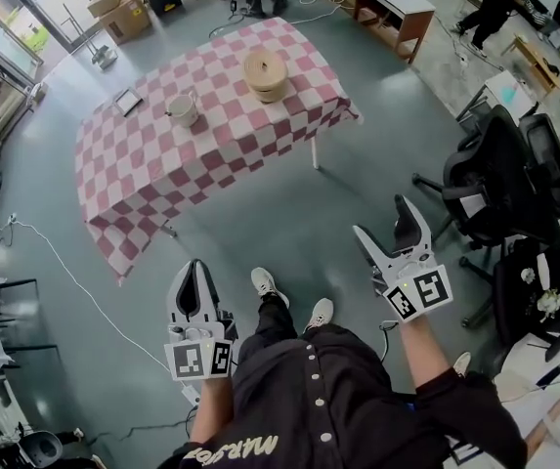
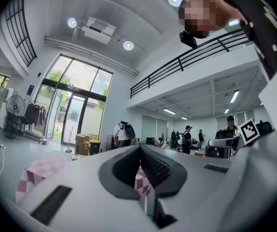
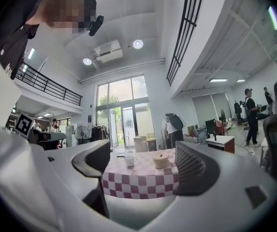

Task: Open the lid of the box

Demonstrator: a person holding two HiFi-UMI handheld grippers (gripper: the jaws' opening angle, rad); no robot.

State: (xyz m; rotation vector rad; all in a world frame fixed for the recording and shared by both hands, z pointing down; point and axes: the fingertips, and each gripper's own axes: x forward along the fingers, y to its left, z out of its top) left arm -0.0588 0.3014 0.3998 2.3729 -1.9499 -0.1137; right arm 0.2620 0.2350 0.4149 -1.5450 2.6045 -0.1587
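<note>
Your box (image 1: 266,74) is round, squat and tan. It stands upright on the checked tabletop (image 1: 162,154) with its lid (image 3: 160,155) closed flat on top. It sits well ahead of both pairs of jaws and touches neither. Along your right jaws it shows in the gap, nearer the right-hand one.

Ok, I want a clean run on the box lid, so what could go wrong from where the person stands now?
1. The cup stands near the box on the tablecloth; a reach for the lid could knock it.
2. That cloth hangs loose over the edges; catching it could drag both.
3. The left gripper has its jaws together, so only the right gripper, open, looks ready to grip.
</note>
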